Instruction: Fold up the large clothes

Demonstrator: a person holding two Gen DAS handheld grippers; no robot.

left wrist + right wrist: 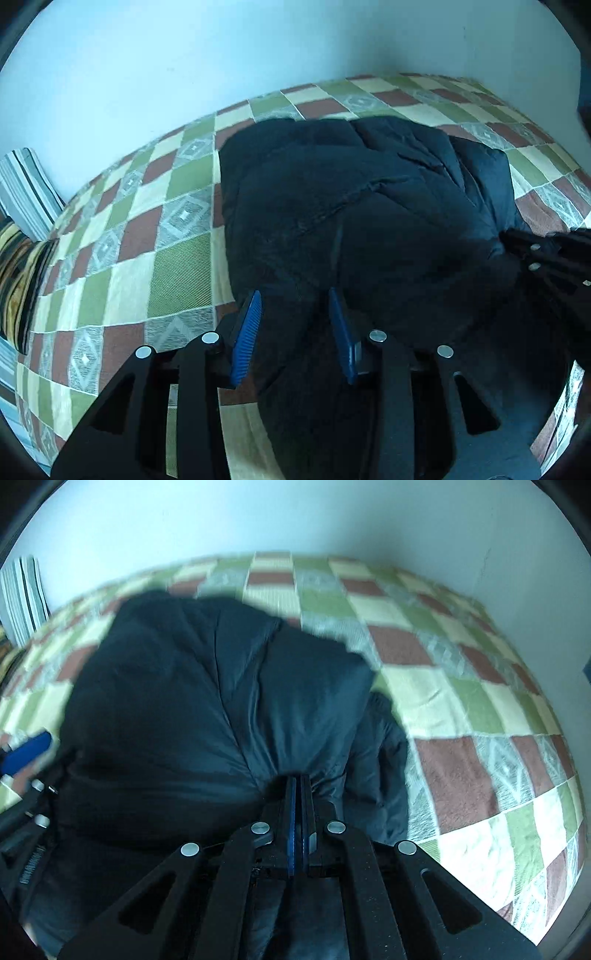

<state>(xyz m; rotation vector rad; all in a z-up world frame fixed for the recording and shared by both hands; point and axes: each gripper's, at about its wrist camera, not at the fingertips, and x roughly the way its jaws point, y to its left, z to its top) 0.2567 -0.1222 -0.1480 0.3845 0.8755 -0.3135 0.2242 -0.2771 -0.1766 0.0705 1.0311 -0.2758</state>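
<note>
A large dark navy puffy jacket [351, 206] lies bunched on a checkered bedspread [122, 229]. My left gripper [295, 301] is open, its blue pads [247, 332] standing apart over the jacket's near left edge, with dark cloth lying between them. My right gripper [300, 781] is shut on a fold of the jacket [207, 701], and the fabric pulls into creases that run to its tips. The right gripper also shows at the right edge of the left wrist view [504, 236]. A blue pad of the left gripper [27, 755] shows at the left edge of the right wrist view.
The bedspread [480, 738] has green, cream and brown squares. A pale blue wall [184, 55] runs behind the bed. Striped pillows [26, 192] stand at the far left by the wall. A patterned brown cushion [18, 280] lies below them.
</note>
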